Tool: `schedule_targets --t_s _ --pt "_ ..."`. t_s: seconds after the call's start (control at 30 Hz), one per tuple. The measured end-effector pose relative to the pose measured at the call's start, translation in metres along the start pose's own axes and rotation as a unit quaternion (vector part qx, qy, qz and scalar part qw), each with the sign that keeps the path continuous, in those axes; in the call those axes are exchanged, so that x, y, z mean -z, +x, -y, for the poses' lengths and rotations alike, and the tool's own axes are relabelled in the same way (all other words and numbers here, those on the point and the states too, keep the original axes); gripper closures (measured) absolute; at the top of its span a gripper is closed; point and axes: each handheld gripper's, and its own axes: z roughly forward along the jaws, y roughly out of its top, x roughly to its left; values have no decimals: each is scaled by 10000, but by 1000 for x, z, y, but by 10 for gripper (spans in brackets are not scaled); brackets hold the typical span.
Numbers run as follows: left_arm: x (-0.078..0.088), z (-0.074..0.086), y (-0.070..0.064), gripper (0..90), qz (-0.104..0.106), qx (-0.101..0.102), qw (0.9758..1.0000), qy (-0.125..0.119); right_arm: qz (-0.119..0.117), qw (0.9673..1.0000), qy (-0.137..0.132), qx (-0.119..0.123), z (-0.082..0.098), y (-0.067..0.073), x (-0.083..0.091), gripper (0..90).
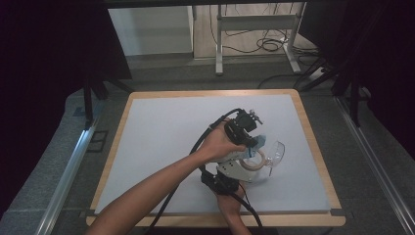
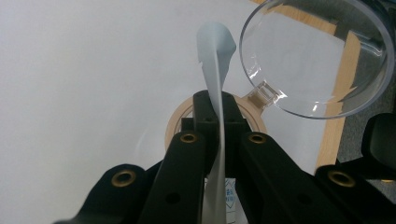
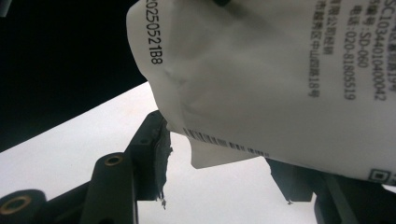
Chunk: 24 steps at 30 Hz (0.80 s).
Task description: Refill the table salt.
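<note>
Left gripper (image 2: 218,109) jaws pinch a thin pale-blue packet (image 2: 215,60) edge-on; right gripper (image 3: 224,163) jaws spread wide under it, beside clear lid (image 2: 317,56).

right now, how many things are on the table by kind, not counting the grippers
clear lid: 1
wooden ring: 1
white packet: 1
pale strip: 1
total: 4

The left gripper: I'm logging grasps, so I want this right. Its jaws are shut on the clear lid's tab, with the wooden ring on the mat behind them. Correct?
Not quite. In the left gripper view, the left gripper is shut on a thin pale sheet, not the clear lid, which sits beside it untouched. The wooden ring does lie behind the jaws.
</note>
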Motion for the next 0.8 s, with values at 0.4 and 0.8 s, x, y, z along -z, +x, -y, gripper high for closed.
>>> schedule_targets --t_s 0.4,0.8 --pt "-4 -2 1 900 -10 -31 10000 51 0 10000 3 -48 0 -2 -1 443" --pt "-5 -3 1 900 -6 -35 10000 78 -6 10000 4 -50 -1 -3 -2 445"
